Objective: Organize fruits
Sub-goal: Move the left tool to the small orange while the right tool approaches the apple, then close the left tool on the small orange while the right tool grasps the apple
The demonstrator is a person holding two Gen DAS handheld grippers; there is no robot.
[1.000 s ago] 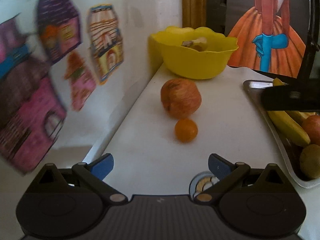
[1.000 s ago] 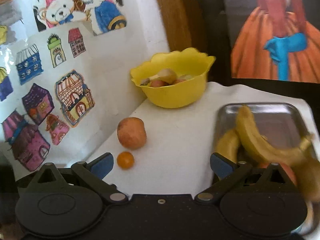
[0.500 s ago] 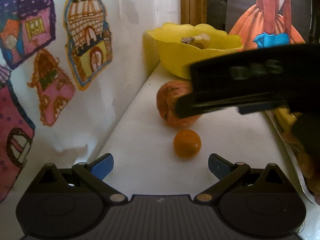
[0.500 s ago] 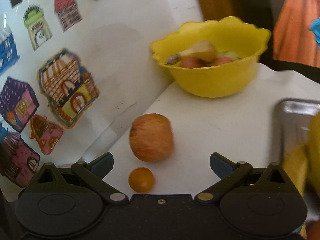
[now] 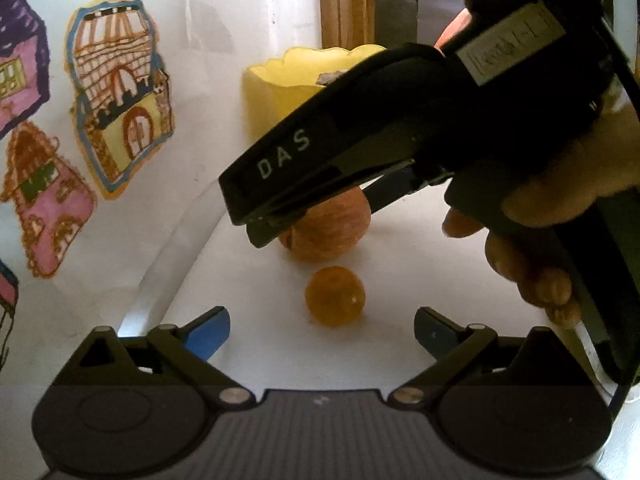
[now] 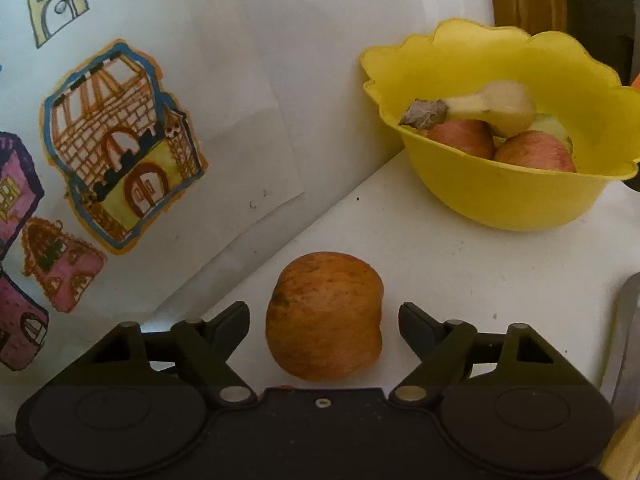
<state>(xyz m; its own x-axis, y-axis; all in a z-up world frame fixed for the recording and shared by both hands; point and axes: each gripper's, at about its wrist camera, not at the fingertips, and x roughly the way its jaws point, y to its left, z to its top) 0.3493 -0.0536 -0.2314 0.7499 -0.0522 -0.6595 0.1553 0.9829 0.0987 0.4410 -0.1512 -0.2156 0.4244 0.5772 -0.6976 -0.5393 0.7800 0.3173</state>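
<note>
Left wrist view: the left gripper (image 5: 322, 330) is closing, its jaws spread and empty; the small orange (image 5: 335, 296) lies just ahead, the apple (image 5: 328, 232) beyond it.

Right wrist view: the right gripper (image 6: 324, 322) is closing around the apple (image 6: 324, 316) — pads not touching — which lies on its side, stem end left, before the yellow bowl (image 6: 504, 196).

I see my right gripper (image 6: 323, 318) pointing downward, its jaws closing but the pads not pressing yet. My left gripper (image 5: 322, 326) is also closing, still wide. The right hand (image 5: 560, 216) holds its handle.
</note>
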